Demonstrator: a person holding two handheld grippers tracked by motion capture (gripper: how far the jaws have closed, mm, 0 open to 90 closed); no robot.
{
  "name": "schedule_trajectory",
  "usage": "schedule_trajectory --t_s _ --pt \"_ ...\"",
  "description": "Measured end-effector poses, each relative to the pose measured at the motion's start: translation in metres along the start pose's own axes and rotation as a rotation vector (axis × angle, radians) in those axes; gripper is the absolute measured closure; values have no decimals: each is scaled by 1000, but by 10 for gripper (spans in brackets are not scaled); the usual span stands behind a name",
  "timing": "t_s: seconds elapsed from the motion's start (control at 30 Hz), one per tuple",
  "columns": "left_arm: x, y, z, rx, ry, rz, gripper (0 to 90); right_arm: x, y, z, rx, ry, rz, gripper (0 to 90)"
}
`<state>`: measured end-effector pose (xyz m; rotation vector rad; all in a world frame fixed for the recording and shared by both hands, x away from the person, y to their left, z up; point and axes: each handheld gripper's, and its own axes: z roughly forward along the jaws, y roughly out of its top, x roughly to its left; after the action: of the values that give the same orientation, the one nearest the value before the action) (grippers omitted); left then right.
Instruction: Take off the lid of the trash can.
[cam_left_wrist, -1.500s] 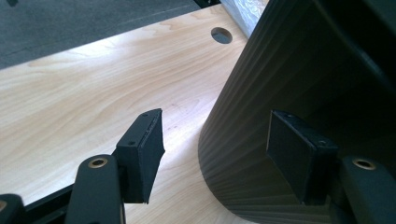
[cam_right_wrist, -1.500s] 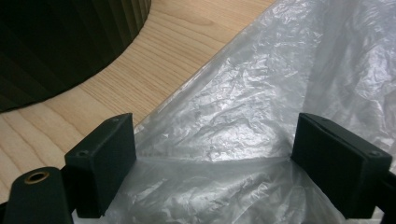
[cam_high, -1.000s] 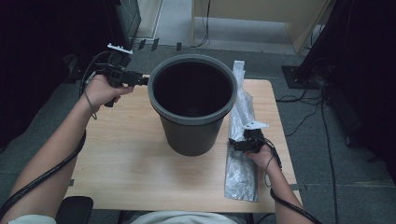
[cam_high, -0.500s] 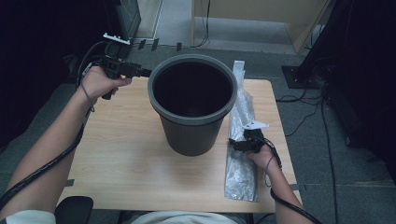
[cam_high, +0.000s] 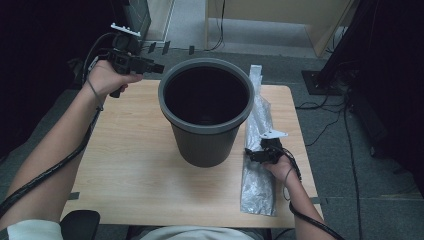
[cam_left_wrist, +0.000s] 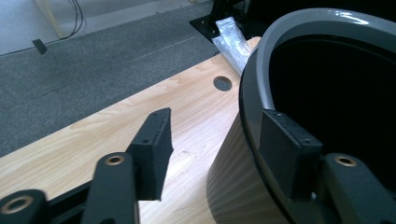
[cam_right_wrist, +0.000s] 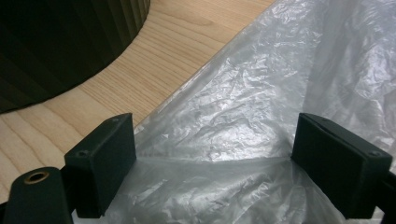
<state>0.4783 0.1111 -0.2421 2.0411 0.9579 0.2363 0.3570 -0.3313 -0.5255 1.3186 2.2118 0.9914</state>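
A dark grey waste bin (cam_high: 205, 145) stands upright in the middle of the wooden table (cam_high: 130, 170). My left gripper (cam_high: 158, 68) hovers at the bin's far-left rim. In the left gripper view it (cam_left_wrist: 219, 144) is open, one jaw outside the bin wall (cam_left_wrist: 233, 186) and the other over the rim (cam_left_wrist: 299, 42). A folded clear plastic bag (cam_high: 257, 190) lies flat along the table's right side. My right gripper (cam_high: 249, 155) rests low on it; in the right gripper view it (cam_right_wrist: 215, 163) is open with the crinkled bag (cam_right_wrist: 243, 93) between its jaws.
The bag's far end (cam_left_wrist: 231, 39) hangs past the table's back edge near a round cable hole (cam_left_wrist: 222, 83). Grey carpet (cam_high: 260, 37) and cables surround the table. Bare wood (cam_right_wrist: 187, 32) lies between the bin (cam_right_wrist: 60, 42) and the bag.
My left gripper has risen and moved farther back and slightly right, toward the bin's rim. The right gripper has stayed on the bag.
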Motion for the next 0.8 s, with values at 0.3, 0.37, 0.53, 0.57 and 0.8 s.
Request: schedule_trajectory --t_s 0.3,0.37,0.53,0.57,0.8 --pt "-8 10 1 2 -10 29 467 0 0 0 0 0 0 131" --pt "-10 13 0 2 -3 41 468 0 0 0 0 0 1 131" --pt "-16 19 0 -6 -6 61 433 0 0 0 0 0 2 131" --pt "-17 20 1 -5 -6 62 425 0 0 0 0 1 2 131" --pt "-24 24 10 10 -7 60 424 0 0 0 0 1 2 131"
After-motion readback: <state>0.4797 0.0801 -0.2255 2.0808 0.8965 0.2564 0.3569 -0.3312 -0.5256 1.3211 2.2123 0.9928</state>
